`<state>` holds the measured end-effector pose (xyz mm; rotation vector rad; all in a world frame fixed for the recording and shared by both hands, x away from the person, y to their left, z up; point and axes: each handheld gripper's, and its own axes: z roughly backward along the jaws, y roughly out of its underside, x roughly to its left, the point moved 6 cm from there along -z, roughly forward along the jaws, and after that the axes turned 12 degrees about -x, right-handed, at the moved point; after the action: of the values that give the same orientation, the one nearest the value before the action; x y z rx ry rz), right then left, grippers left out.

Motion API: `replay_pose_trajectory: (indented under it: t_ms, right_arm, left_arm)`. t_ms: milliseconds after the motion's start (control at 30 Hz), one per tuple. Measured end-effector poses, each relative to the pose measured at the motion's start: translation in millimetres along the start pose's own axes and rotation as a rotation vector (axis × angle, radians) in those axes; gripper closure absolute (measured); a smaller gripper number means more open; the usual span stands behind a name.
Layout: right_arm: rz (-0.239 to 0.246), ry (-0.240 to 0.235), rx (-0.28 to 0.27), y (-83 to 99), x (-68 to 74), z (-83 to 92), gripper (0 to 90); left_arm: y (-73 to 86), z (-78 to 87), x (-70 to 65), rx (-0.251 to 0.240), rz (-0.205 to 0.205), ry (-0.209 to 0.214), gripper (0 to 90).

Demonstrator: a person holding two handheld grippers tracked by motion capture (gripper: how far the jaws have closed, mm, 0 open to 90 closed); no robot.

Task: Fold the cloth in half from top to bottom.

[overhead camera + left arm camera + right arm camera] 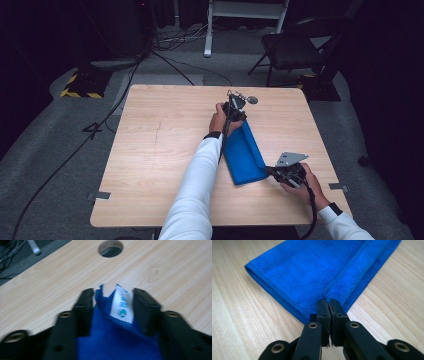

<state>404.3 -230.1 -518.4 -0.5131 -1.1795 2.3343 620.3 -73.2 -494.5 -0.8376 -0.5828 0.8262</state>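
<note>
A: Report the position of the blue cloth [242,155].

B: The blue cloth lies folded lengthwise on the wooden counter [160,150], right of centre, running from the far middle toward the near right edge. In the right gripper view the upper layer shows as a narrower strip along one long side, with a hemmed edge [347,275] visible.

A: State of the left hand-held gripper [113,303].

B: Released. Its jaws stand apart, one on each side of the far corner of the cloth. That corner is raised between them, and a white care label [122,306] with a round printed mark stands up from it. Whether the pads touch the fabric cannot be told; the picture is slightly blurred.

A: State of the right hand-held gripper [328,302].

B: Clenched. Its jaws are pressed together on the near corner of the cloth, at the edge of the folded upper layer. In the high view it sits at the near right end of the cloth, with the grey plate [291,159] on top.

A: Other features on the counter?

B: A round hole [110,248] in the surface, just beyond the far end of the cloth.
</note>
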Motion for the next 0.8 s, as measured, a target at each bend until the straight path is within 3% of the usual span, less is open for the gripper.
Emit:
replay_pose_trajectory:
  t_ms: [167, 267, 367, 467, 600, 800]
  right_arm:
    - [-0.033, 0.032, 0.014, 2.5, -4.1, 0.6, 79.0]
    - [-0.059, 0.063, 0.013, 3.1, -9.3, 1.8, 73.4]
    - [-0.072, 0.078, 0.019, 3.9, -12.4, 2.3, 63.1]
    - [-0.066, 0.087, 0.027, 4.5, -14.7, 2.2, 58.6]
    - [-0.071, 0.088, 0.034, 6.3, -18.6, 4.5, 51.7]
    - [-0.091, 0.086, 0.027, 11.3, -29.1, 13.0, 48.0]
  left_arm:
    - [-1.1, 17.3, 8.0, -0.035, 0.003, 0.036, 23.0]
    - [-0.1, 35.0, 11.6, -0.067, 0.009, 0.07, 20.5]
    - [9.0, 57.1, 6.6, -0.092, -0.013, 0.124, 19.3]
    - [25.0, 81.1, -9.4, -0.101, -0.051, 0.197, 18.0]
    - [51.0, 115.0, -41.4, -0.106, -0.108, 0.296, 17.7]
    - [87.1, 142.1, -71.9, -0.076, -0.14, 0.376, 17.6]
